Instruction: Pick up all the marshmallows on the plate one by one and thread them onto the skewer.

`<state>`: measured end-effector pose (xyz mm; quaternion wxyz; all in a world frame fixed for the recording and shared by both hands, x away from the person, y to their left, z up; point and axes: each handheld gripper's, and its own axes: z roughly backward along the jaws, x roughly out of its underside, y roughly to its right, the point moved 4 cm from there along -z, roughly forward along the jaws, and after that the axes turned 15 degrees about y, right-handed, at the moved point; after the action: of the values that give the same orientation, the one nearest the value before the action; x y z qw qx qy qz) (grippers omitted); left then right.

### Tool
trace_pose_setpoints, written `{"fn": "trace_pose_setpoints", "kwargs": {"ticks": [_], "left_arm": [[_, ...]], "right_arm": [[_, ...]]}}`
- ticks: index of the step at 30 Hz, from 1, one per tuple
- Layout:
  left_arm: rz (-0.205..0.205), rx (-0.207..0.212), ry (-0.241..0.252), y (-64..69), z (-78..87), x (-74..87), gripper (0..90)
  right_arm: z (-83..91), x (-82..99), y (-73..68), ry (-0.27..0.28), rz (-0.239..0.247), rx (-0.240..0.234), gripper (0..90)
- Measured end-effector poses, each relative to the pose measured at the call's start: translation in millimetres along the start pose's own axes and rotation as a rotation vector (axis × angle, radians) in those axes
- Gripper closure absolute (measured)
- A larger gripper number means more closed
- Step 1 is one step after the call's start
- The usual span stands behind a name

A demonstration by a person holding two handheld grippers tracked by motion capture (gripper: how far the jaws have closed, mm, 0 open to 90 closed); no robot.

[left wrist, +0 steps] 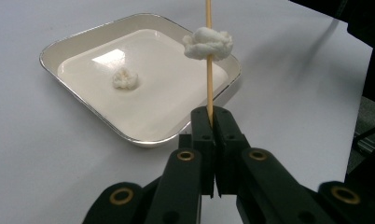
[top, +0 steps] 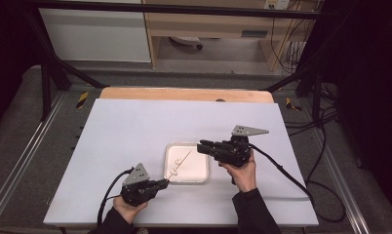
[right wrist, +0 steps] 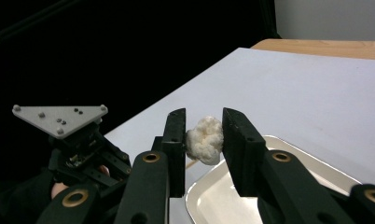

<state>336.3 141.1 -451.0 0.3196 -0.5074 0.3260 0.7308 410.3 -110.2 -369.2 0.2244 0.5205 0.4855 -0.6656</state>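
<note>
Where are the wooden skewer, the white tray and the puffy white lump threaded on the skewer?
wooden skewer (left wrist: 208, 84), left gripper view, on its bare shaft below the lump.
white tray (left wrist: 90, 32), left gripper view, on its far rim.
puffy white lump (left wrist: 208, 43), left gripper view, on its middle.

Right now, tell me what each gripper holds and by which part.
The left gripper clamps the skewer at its lower end, one puff threaded on it. The right gripper pinches another white puff by its sides, above the tray.
</note>
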Motion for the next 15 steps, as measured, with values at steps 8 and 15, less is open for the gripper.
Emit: {"fn": "trace_pose_setpoints", "kwargs": {"ticks": [8, 15], "left_arm": [[-0.010, 0.000, 0.013, -0.4, 0.3, -1.4, 88.2], [-0.011, 0.000, 0.022, 0.2, 1.2, -2.3, 88.2]], "right_arm": [[-12.1, 3.9, 2.6, 0.002, -0.046, -0.017, 72.1], [-17.1, 7.6, 6.9, -0.006, -0.079, -0.020, 72.3]]}}
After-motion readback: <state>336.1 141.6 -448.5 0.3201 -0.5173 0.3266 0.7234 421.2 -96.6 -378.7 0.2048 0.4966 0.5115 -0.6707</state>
